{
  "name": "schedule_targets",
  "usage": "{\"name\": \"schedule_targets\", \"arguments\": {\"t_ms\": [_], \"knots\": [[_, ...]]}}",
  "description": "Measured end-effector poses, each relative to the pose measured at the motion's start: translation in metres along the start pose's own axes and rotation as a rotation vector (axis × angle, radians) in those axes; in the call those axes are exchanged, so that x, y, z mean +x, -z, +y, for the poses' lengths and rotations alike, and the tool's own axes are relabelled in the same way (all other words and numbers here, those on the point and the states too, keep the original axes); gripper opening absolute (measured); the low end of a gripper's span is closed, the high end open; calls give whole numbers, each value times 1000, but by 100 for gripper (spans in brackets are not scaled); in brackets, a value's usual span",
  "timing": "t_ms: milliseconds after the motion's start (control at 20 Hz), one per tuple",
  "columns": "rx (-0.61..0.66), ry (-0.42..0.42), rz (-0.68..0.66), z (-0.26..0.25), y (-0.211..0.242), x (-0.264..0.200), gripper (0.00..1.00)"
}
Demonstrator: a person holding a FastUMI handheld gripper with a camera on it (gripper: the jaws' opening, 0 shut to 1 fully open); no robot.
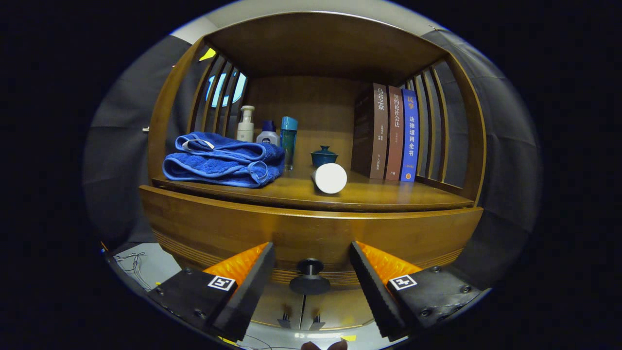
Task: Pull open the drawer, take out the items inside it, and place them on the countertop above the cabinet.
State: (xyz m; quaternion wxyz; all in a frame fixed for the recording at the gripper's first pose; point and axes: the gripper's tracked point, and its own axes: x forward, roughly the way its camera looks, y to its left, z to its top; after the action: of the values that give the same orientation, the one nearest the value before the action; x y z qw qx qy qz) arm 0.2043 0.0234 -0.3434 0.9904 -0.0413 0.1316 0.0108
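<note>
Fingers (310, 282) spread wide, released, flanking the drawer knob (309, 277) without touching it.

Drawer (311, 233) shut, just ahead of the fingers; on the surface (388, 197) above: folded blue towel (223, 160) at left; three bottles (267, 131) behind it; white cylinder (330, 178) lying centre; small lidded cup (324, 156) beyond; three books (388, 138) upright at right.

- Staged home corner inside a booth, not a real room: dark cloth wall (121, 126) hangs on both sides of the furniture.
- Wooden cabinet (311, 228) w/ slatted sides, countertop (369, 194) set up like a household shelf.
- Bathroom-type stuff: folded blue towel (223, 160), pump bottle (246, 124), 2 more bottles beside it.
- Study/living bits: three upright books (393, 138), small lidded teacup (324, 156), white cylinder (330, 178) lying on its side.
- Loose wires (133, 262) on floor by cabinet base = test setup.
</note>
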Motion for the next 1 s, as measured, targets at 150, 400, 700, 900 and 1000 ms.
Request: {"name": "schedule_targets", "arguments": {"t_ms": [150, 400, 700, 900, 1000], "knots": [[-6, 4, 5, 0, -2, 7, 99], [-38, 14, 3, 1, 1, 9, 99], [-50, -9, 9, 2, -1, 7, 99], [-56, -15, -41, 0, -27, -12, 100], [-58, -30, -85, 4, -52, -28, 99]]}}
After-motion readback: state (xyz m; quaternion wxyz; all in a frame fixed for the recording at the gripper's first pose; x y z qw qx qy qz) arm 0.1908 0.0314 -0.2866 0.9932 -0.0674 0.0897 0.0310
